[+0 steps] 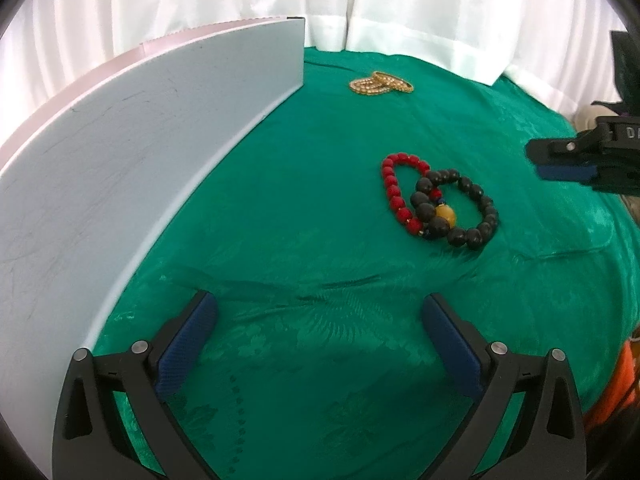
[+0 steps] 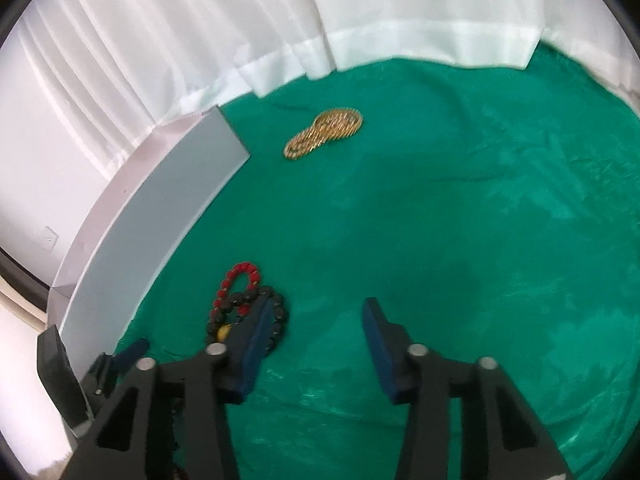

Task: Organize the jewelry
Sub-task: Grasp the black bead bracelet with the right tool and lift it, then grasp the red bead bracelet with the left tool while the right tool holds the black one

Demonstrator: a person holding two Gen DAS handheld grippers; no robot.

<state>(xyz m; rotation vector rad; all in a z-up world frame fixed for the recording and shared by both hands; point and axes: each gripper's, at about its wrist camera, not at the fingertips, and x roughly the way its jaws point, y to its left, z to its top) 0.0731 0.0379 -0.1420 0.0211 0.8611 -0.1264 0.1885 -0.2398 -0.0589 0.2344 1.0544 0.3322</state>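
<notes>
While both the left gripper (image 1: 320, 312) and right gripper (image 2: 318, 316) hover spread and empty-handed, 2 round-beaded bracelets, red bracelet (image 1: 396, 196) and black bracelet (image 1: 476, 208), overlap on patterned green cloth (image 1: 280, 220) beside a smooth pale box (image 1: 120, 152).

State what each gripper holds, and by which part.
Nothing is held. The left gripper and right gripper are both open over the green cloth.
</notes>
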